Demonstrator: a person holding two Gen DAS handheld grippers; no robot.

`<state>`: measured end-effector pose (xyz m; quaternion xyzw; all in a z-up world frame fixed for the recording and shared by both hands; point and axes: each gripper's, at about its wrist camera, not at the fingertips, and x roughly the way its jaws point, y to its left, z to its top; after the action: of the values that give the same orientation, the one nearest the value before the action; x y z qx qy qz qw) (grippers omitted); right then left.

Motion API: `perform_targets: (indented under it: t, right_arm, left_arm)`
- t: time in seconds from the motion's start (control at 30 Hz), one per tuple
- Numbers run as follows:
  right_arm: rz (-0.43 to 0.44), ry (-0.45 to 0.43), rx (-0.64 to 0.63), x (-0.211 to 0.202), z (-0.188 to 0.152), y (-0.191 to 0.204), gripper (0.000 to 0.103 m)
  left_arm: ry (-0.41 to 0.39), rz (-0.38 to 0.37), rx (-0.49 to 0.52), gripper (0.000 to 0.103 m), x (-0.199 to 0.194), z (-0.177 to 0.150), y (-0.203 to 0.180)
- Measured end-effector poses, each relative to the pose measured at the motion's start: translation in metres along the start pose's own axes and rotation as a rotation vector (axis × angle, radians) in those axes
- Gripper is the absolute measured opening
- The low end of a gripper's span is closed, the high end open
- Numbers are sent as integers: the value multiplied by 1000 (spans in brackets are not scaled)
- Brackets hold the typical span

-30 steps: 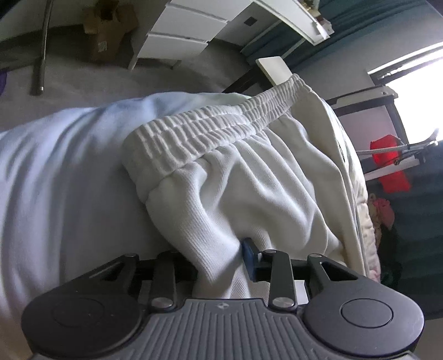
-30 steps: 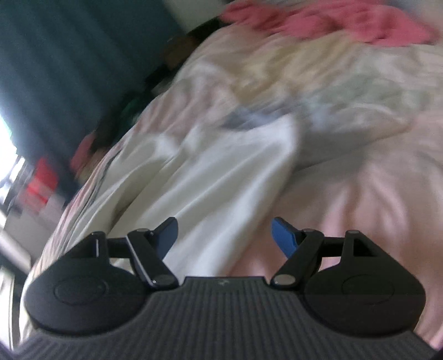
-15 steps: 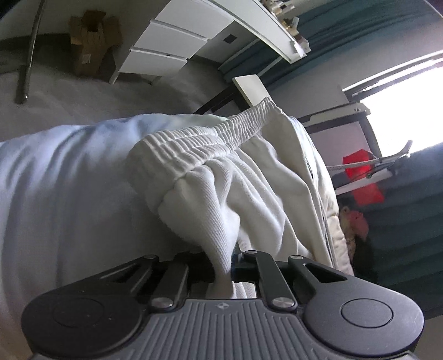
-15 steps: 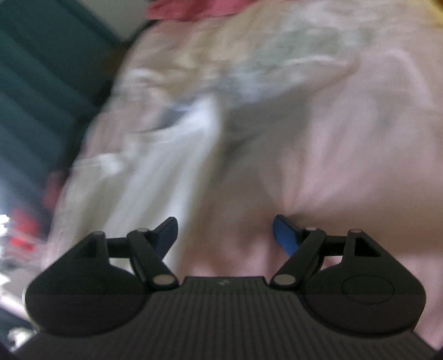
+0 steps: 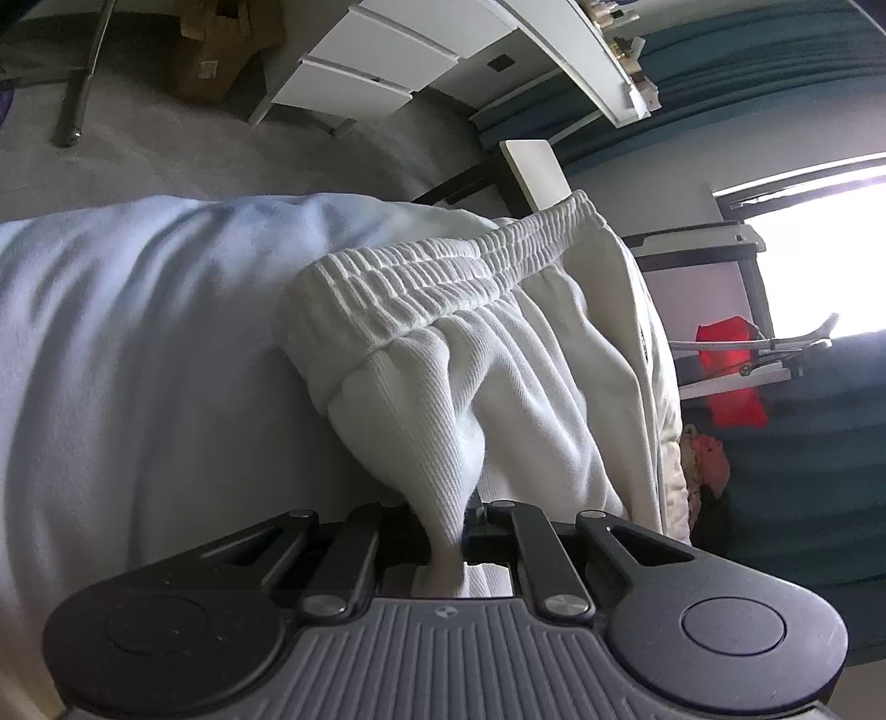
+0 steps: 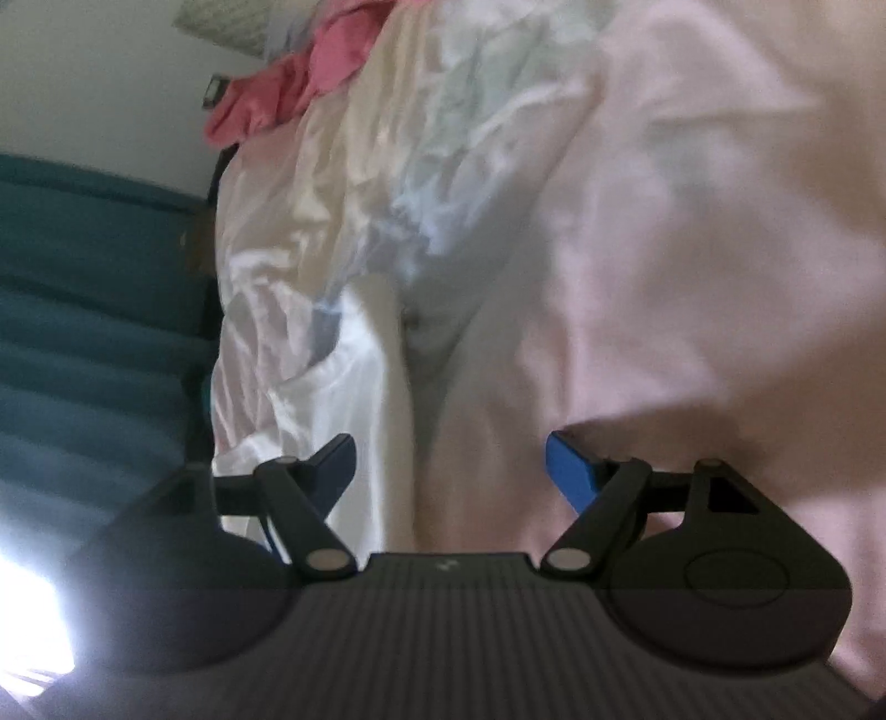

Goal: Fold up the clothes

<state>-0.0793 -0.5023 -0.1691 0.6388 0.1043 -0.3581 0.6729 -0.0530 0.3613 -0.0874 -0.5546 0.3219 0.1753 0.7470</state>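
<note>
Left gripper [image 5: 451, 531]: jaws closed tight on a bunched fold of the white sweatpants [image 5: 498, 376], pinched just below the elastic waistband [image 5: 443, 271]. Ribbed fabric pulled into a taut ridge from the waistband corner down into the jaws. Sweatpants lying on a pale bedsheet [image 5: 138, 343], waistband running diagonally toward the bed's far edge. Beyond the bed: grey carpet [image 5: 183, 160], white drawer unit [image 5: 376, 66], cardboard box [image 5: 216, 50], dark teal curtain [image 5: 747, 99], bright window [image 5: 819, 249], red item [image 5: 731, 376] on a rack.

Right gripper [image 6: 449, 465]: jaws wide open, holding nothing, blue pads [image 6: 567, 471] well apart. Hovering over the bed, view motion-blurred. Between and ahead of the jaws: pale pink bedsheet [image 6: 692, 249], rumpled. White garment [image 6: 354, 399], likely the sweatpants' leg end, lying near the left jaw, extending away; contact with the jaw cannot be told through the blur. Further off: crumpled light-coloured fabric [image 6: 443, 138], pink-red clothing [image 6: 293, 88] heaped at the bed's far end. Teal curtain [image 6: 83, 304] on the left side, glare at bottom-left.
</note>
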Motion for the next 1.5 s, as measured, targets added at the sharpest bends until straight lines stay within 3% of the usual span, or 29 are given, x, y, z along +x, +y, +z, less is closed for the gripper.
perform_targets:
  t: [0.13, 0.2, 0.23, 0.27, 0.3, 0.37, 0.47, 0.63, 0.8, 0.97, 1.13, 1.3, 1.4, 1.5]
  right_arm:
    - [6, 7, -97, 36, 10, 26, 78]
    - [12, 7, -134, 50, 19, 34, 66]
    - [18, 4, -130, 55, 24, 34, 52]
    - [23, 1, -127, 59, 28, 34, 26]
    - [17, -5, -132, 60, 30, 35, 12]
    - [1, -17, -141, 60, 32, 38, 6]
    - [11, -68, -231, 47, 27, 56, 5]
    - [125, -75, -311, 22, 30, 113, 5]
    - [209, -72, -425, 46, 26, 204, 5]
    - [242, -95, -563, 99, -10, 293, 5]
    - [158, -95, -667, 188, -57, 320, 5]
    - [71, -95, -769, 277, -103, 347, 5]
    - [19, -94, -830, 331, -131, 363, 6]
    - [38, -58, -844, 336, -129, 358, 8]
  left_arm:
    - [8, -7, -15, 8, 6, 4, 3]
    - [7, -18, -4, 8, 7, 6, 0]
    - [-2, -31, 6, 8, 4, 7, -3]
    - [-10, -44, 16, 8, 1, 8, -7]
    - [-18, -57, 26, 7, -3, 9, -11]
    - [-35, -84, 46, 7, -9, 11, -18]
    - [-60, -123, 76, 6, -18, 14, -29]
    - [-101, -185, 127, 6, -33, 20, -50]
    - [-140, -179, 191, 6, -15, 46, -121]
    - [-164, -114, 256, 6, 54, 77, -199]
    - [-194, -48, 285, 7, 170, 95, -261]
    - [-160, 127, 290, 8, 273, 111, -290]
    - [-128, 191, 294, 9, 302, 117, -300]
    - [-101, 222, 335, 13, 310, 119, -309]
